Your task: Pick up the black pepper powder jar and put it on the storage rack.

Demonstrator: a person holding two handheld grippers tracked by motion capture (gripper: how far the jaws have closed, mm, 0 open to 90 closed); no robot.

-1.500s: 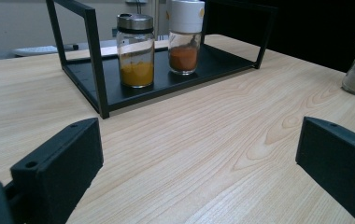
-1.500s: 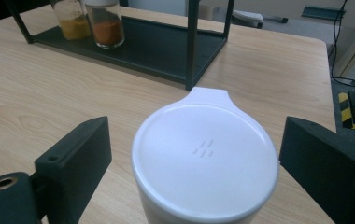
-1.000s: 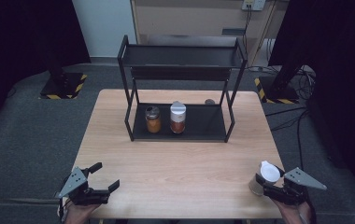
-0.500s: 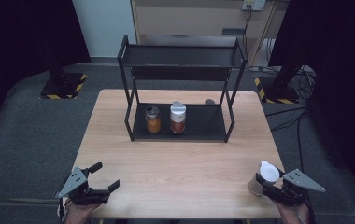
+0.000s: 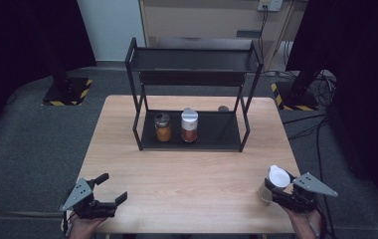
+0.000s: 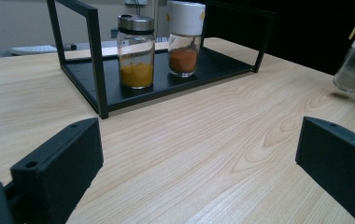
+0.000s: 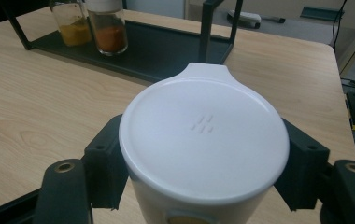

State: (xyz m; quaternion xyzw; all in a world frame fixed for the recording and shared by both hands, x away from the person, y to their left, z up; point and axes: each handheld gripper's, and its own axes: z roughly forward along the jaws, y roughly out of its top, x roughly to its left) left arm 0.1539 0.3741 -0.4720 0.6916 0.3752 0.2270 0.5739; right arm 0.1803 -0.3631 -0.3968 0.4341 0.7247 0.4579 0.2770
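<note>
Right tongs, clamped on the white-capped jar, are lifting it slightly off the surface, well short of the rack; next, carrying it onto the lower shelf; left tongs gaping, idle.

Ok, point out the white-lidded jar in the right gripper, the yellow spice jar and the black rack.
white-lidded jar (image 7: pixel 203 140): right gripper view, middle of its white lid.
yellow spice jar (image 6: pixel 136 70): left gripper view, glass body at the yellow powder.
black rack (image 5: pixel 217 134): high view, bare lower shelf.
</note>
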